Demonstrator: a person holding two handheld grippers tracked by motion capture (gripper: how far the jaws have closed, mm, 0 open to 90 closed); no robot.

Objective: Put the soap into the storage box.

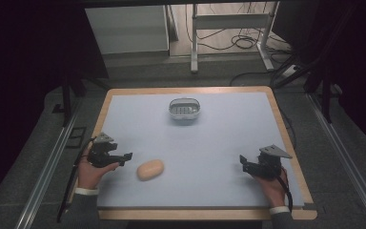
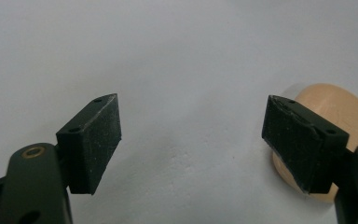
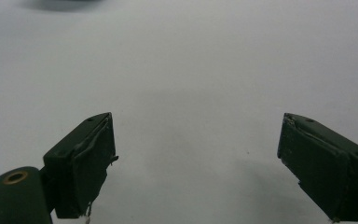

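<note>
My left gripper (image 1: 124, 156) rests low on the pale blue-grey bench (image 1: 219, 157), its jaws spread wide with nothing between them. Just beside them lies the smooth, peach-coloured oval soap bar (image 1: 150, 169), flat on the bench near its front edge, left of the middle. Its long axis runs roughly left to right across the bench, the right end turned slightly away from me. In my left gripper view the soap bar (image 2: 342, 112) sits partly behind one jaw, not between the two. I can read no brand or lettering on it. My right gripper (image 1: 243, 161) rests well apart at the right, jaws likewise released. A small grey oval plastic dish with a slotted insert (image 1: 184, 109) stands toward the far side.
</note>
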